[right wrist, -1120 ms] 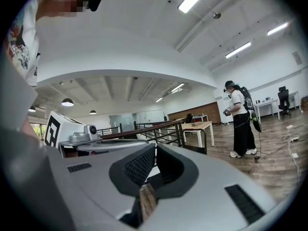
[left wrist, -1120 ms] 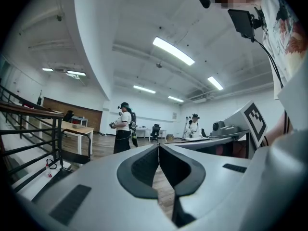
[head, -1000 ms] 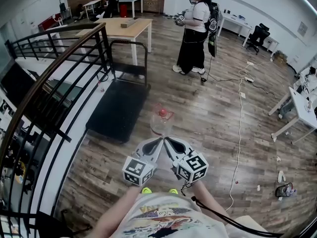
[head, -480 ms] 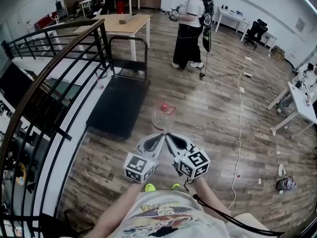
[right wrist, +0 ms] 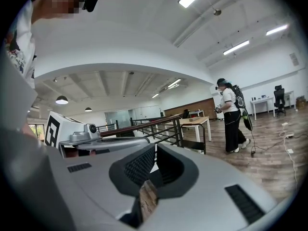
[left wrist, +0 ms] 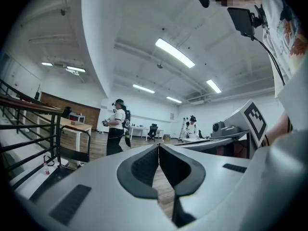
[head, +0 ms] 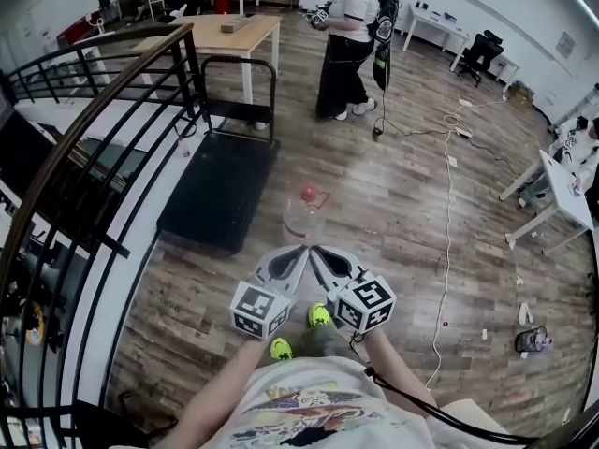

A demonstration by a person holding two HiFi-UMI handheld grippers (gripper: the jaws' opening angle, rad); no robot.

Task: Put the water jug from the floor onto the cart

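A clear water jug (head: 302, 218) with a red cap stands on the wooden floor, just right of the black flat cart (head: 220, 190) with its upright push handle. My left gripper (head: 301, 251) and right gripper (head: 314, 251) are held side by side, tips almost touching each other, a short way on the near side of the jug. Both are shut with nothing between the jaws. In the left gripper view the shut pads (left wrist: 158, 165) meet edge to edge; the right gripper view shows its pads (right wrist: 154, 170) closed too. The jug appears in neither gripper view.
A black stair railing (head: 112, 138) runs along the left beside the cart. Another person (head: 343, 45) stands farther off near a wooden table (head: 225, 36). A white cable (head: 449, 213) trails across the floor at right, by white desks (head: 562, 195). My green shoes (head: 318, 316) show below the grippers.
I have walked forward with both grippers, still shut. The jug and cart now lie a little nearer and lower in the head view, and one foot has stepped ahead.
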